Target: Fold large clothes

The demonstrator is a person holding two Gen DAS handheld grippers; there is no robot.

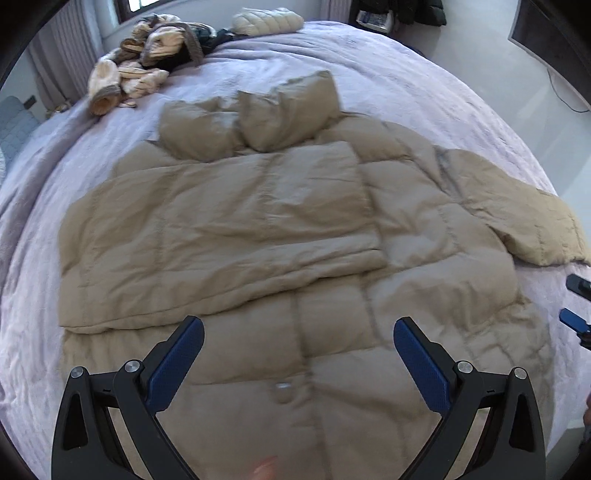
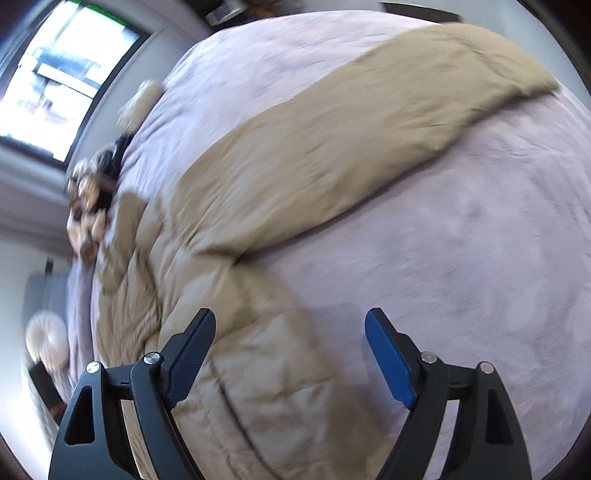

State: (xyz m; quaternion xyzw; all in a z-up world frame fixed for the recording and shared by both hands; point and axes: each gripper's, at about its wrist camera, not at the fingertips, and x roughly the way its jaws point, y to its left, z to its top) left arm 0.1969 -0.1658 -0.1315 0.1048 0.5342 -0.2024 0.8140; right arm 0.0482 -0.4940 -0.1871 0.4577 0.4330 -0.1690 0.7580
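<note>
A tan puffer jacket [image 1: 258,229] lies flat on the bed, hood at the far end. Its left sleeve is folded across the chest. Its right sleeve [image 1: 524,221] lies spread out to the right. My left gripper [image 1: 298,339] is open and empty, hovering over the jacket's lower front near a snap button [image 1: 282,387]. My right gripper [image 2: 290,334] is open and empty, above the jacket's right edge, with the spread sleeve [image 2: 351,129] stretching away ahead of it. The right gripper's blue fingertips [image 1: 576,306] show at the right edge of the left wrist view.
The bed has a lilac cover [image 1: 388,81]. A pile of cream and brown clothes [image 1: 147,62] and a folded pale puffer [image 1: 266,20] lie at the far end. A window [image 2: 62,74] is on the wall behind. A dark screen [image 1: 546,40] hangs at right.
</note>
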